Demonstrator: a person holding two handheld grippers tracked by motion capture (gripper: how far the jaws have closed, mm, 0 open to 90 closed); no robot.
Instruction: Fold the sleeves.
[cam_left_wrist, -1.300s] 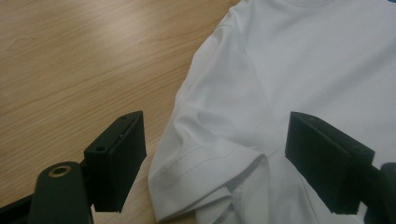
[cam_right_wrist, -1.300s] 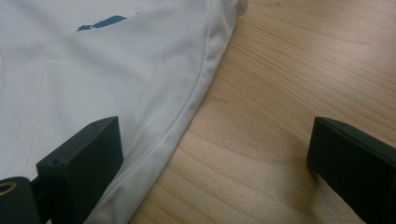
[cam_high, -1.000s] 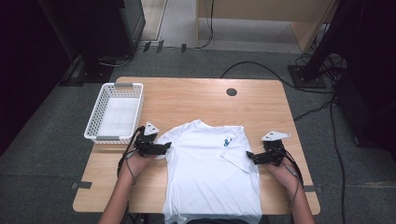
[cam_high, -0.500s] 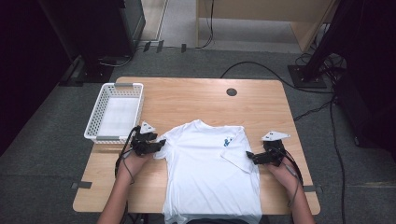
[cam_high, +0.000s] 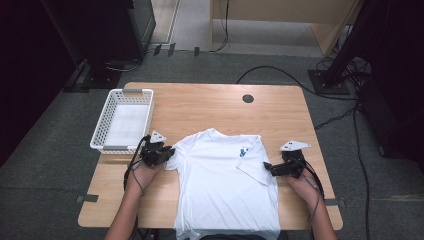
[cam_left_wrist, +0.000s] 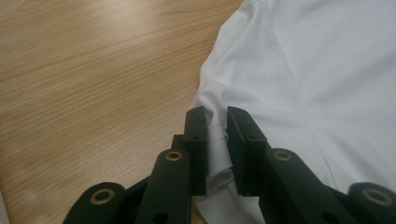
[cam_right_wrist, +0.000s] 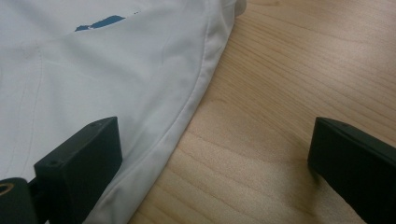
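On the table, left tongs newly pinching the T-shirt sleeve; right tongs spread.

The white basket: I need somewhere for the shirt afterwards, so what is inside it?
Through the white basket, the high view shows nothing standing above its pale floor. Its near wall hides the strip just behind it.
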